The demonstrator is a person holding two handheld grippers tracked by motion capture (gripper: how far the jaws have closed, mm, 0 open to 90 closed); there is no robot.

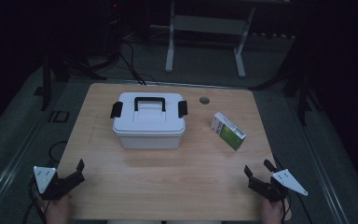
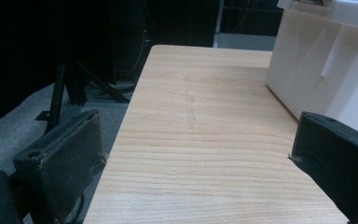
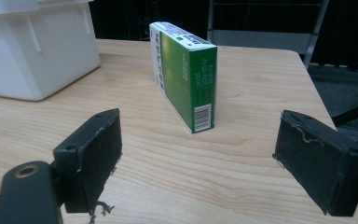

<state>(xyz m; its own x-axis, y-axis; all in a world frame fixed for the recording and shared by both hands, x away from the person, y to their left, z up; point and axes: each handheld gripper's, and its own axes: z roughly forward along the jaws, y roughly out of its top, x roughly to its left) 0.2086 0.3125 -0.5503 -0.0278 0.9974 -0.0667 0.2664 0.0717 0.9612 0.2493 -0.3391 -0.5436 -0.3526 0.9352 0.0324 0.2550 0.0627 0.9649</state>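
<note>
A white lidded storage box [image 1: 149,120] with a black handle and two black latches stands at the middle back of the wooden table [image 1: 177,177]. To its right a green and white carton [image 1: 228,131] stands on its long edge. My left gripper [image 1: 77,169] rests open at the table's near left corner, with the box wall [image 2: 317,79] ahead on its right. My right gripper [image 1: 258,169] is open at the near right corner and faces the carton [image 3: 186,74]. Nothing sits between either pair of jaws.
A small round grommet [image 1: 204,100] is set in the tabletop behind the carton. Beyond the table stands a metal frame [image 1: 205,32]. Cables and stand legs [image 1: 121,60] lie on the grey floor. The surroundings are dark.
</note>
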